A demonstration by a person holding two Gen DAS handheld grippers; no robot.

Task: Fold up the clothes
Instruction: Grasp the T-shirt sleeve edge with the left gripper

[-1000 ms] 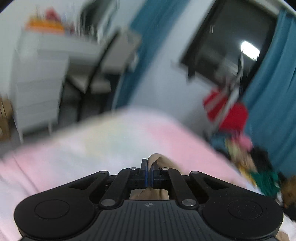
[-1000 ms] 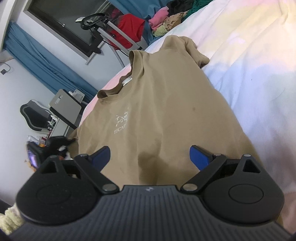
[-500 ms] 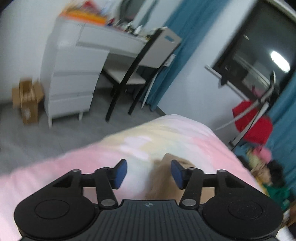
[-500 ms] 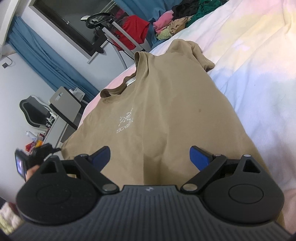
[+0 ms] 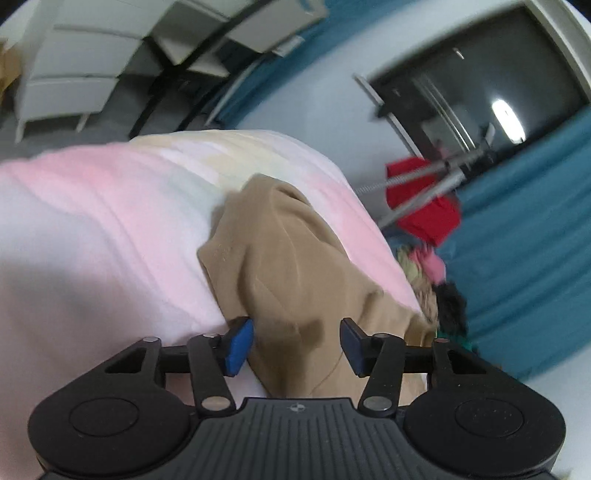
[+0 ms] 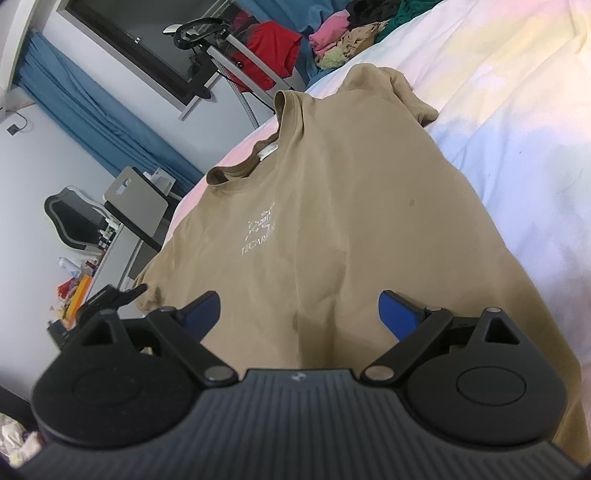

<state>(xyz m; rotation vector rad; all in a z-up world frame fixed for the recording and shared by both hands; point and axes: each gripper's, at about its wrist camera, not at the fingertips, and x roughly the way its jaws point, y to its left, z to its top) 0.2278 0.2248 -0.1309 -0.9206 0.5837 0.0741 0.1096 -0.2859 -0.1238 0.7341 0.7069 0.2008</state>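
- Tan T-shirt (image 6: 332, 206) lies spread front-up on the pastel bedspread (image 6: 517, 129), collar toward 11 o'clock in the right wrist view, printed logo showing, body largely flat.
- Far sleeve (image 6: 406, 96) at 1 o'clock is bunched and partly turned over; near sleeve (image 5: 266, 236), as the left wrist view shows it, is rumpled into soft ridges.
- Progress, judged: no crisp fold across the body is visible, so folding of this shirt remains to be done; the layout fits a garment laid out ready for folding.
- More clothes (image 6: 347, 33) sit heaped at 12 o'clock beyond the bed; whether they belong to the job cannot be told.
- Left gripper (image 5: 297, 343) is released, jaws apart, holding nothing, hovering over the near sleeve and angled down along it.
- Right gripper (image 6: 299, 310) is likewise released and empty, jaws wide, poised above the lower part of the shirt, pointing toward the collar.
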